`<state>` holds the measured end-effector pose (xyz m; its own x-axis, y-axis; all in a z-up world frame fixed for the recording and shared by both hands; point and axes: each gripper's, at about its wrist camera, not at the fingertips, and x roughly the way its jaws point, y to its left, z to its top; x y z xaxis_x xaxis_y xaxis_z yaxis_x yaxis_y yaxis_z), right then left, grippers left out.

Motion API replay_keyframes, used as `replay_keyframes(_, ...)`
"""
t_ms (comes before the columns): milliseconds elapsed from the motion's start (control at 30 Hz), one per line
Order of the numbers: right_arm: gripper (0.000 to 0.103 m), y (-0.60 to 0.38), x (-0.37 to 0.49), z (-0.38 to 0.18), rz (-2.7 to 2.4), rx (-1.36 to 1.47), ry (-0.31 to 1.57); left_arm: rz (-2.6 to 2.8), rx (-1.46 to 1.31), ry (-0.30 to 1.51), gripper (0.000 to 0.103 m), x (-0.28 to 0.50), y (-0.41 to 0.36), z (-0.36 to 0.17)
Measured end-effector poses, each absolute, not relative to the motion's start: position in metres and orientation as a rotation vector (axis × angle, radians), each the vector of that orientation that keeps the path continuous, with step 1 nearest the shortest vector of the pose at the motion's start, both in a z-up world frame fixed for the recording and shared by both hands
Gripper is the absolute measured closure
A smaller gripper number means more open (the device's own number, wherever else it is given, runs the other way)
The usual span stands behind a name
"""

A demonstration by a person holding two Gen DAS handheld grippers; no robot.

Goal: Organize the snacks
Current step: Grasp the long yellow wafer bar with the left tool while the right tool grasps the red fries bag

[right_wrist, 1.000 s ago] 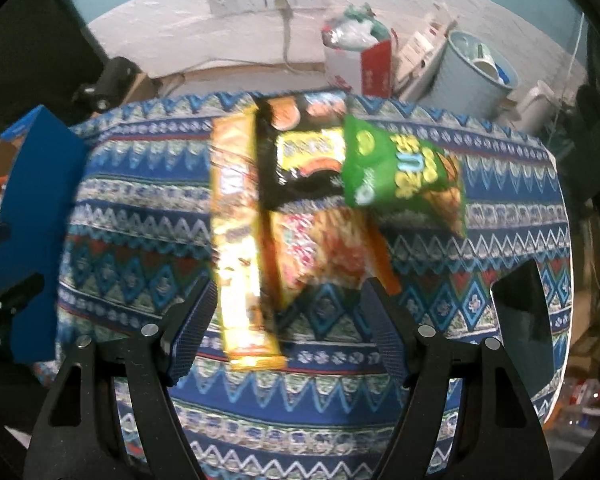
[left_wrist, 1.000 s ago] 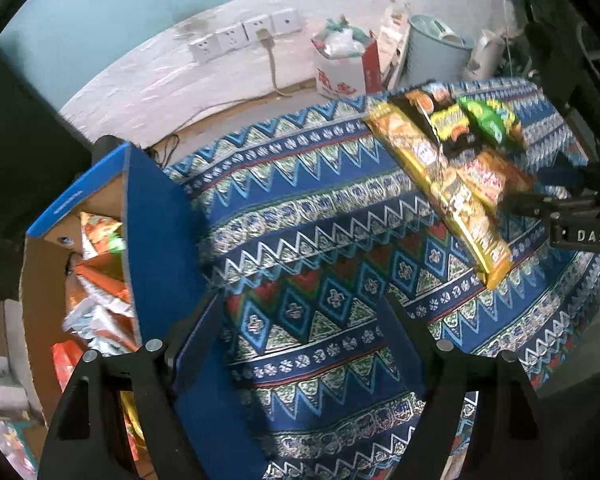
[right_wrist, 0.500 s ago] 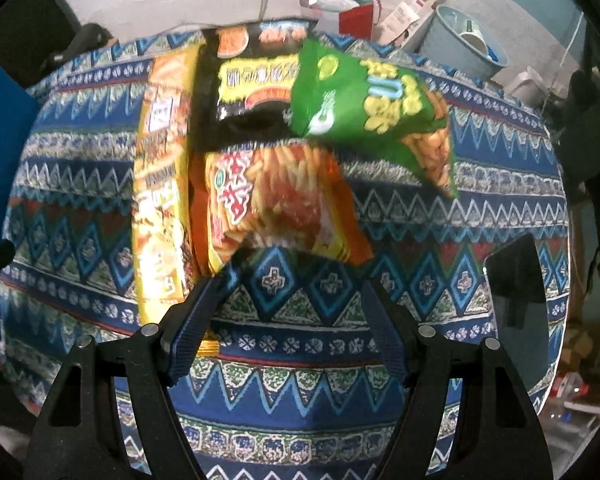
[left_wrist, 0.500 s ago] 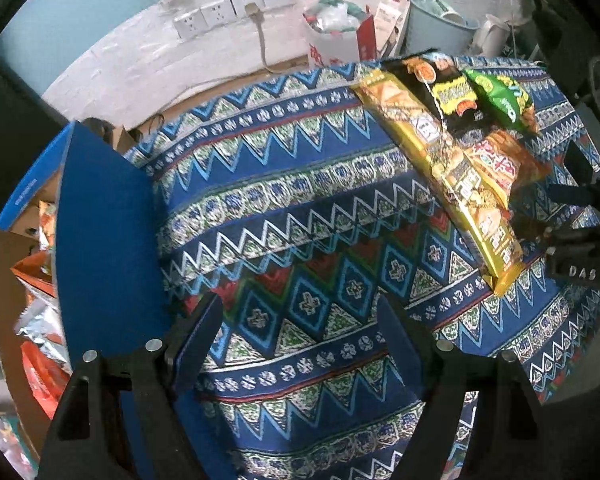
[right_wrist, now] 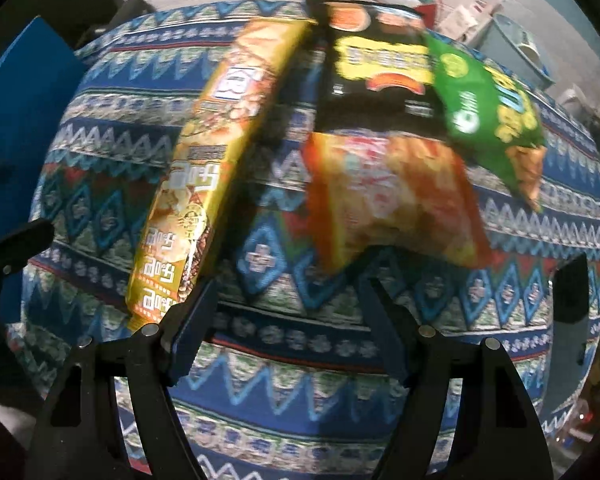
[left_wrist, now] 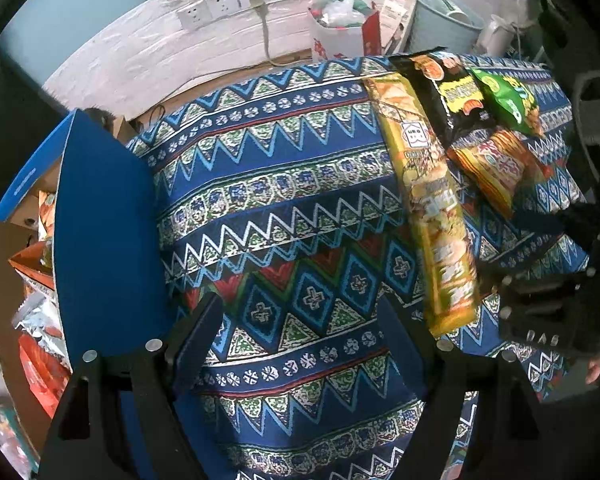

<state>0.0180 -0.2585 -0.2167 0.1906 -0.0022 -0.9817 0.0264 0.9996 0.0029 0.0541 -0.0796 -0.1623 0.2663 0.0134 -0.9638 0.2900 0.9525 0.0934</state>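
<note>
Several snack packs lie on the patterned tablecloth (left_wrist: pixel 284 216): a long yellow pack (right_wrist: pixel 204 176), a black bag (right_wrist: pixel 380 80), a green bag (right_wrist: pixel 488 108) and an orange bag (right_wrist: pixel 388 196). They also show in the left wrist view: yellow pack (left_wrist: pixel 428 208), orange bag (left_wrist: pixel 496 164). My right gripper (right_wrist: pixel 288 304) is open, low over the cloth, its fingers just short of the orange bag's near edge. My left gripper (left_wrist: pixel 300 320) is open and empty over the cloth's middle. The right gripper's body (left_wrist: pixel 556 300) shows at the right of the left wrist view.
A cardboard box with a blue flap (left_wrist: pixel 100 224) stands at the table's left and holds several snack packs (left_wrist: pixel 36 320). Behind the table are a wall with sockets (left_wrist: pixel 236 0), a red-and-white box (left_wrist: pixel 340 32) and a grey bin (left_wrist: pixel 444 24).
My right gripper has moved forward and down toward the orange bag, which now looms close to its fingertips. The left gripper has shifted slightly right, away from the box.
</note>
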Motion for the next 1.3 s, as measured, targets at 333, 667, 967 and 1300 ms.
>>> replay_keyframes(333, 0.029, -0.283, 0.017, -0.184, -0.045, 0.078, 1.351, -0.186, 0.218, 1.286, 0.022, 0.065, -0.082, -0.16)
replay_keyframes(667, 0.027, -0.33, 0.043, -0.173, -0.076, 0.091, 1.341, -0.222, 0.18, 1.292, 0.022, 0.092, -0.121, -0.159)
replay_keyframes(967, 0.027, -0.334, 0.072, -0.202, -0.059, 0.089, 1.396, -0.215, 0.176, 1.349, 0.021, 0.119, -0.148, -0.185)
replay_keyframes(1300, 0.024, -0.341, 0.082, -0.211, -0.04, 0.097, 1.393, -0.223, 0.092, 1.369, 0.014, 0.133, -0.146, -0.202)
